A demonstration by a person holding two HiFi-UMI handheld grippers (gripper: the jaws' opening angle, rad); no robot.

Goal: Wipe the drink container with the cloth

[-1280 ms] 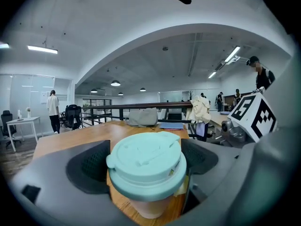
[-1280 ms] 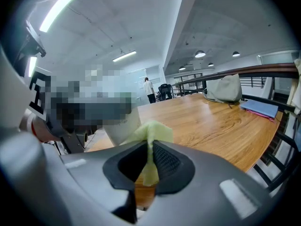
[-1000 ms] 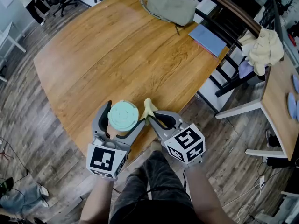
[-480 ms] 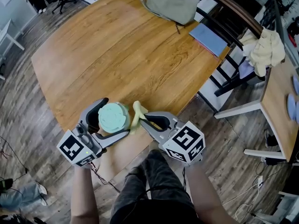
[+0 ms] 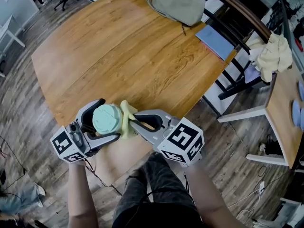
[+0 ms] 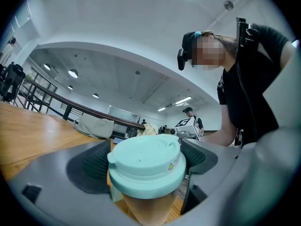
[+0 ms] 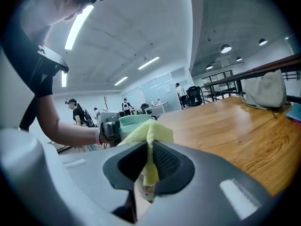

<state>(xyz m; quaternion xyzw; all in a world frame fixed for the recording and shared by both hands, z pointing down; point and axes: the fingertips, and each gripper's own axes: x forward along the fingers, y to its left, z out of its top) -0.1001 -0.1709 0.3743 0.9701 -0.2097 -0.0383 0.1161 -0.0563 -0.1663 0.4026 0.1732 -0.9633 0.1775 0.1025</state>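
The drink container is a tan cup with a mint-green lid (image 5: 107,119), held near the table's front edge. My left gripper (image 5: 105,122) is shut on the cup, one jaw on each side of it just below the lid (image 6: 145,166). A yellow cloth (image 5: 126,118) is pinched in my right gripper (image 5: 134,123), which is shut on it. The cloth lies against the cup's right side. In the right gripper view the cloth (image 7: 149,138) stands up between the pads, with the mint lid (image 7: 130,121) just behind it.
The round wooden table (image 5: 123,51) stretches away from me. At its far edge lie an olive bag (image 5: 175,4) and a blue notebook (image 5: 214,40). A chair with a cream garment (image 5: 271,53) and another table (image 5: 284,96) stand to the right. My legs are below.
Both grippers have shifted left and toward me. The left gripper has swung round to the left with the cup. The cloth has moved left with the cup, staying beside it.
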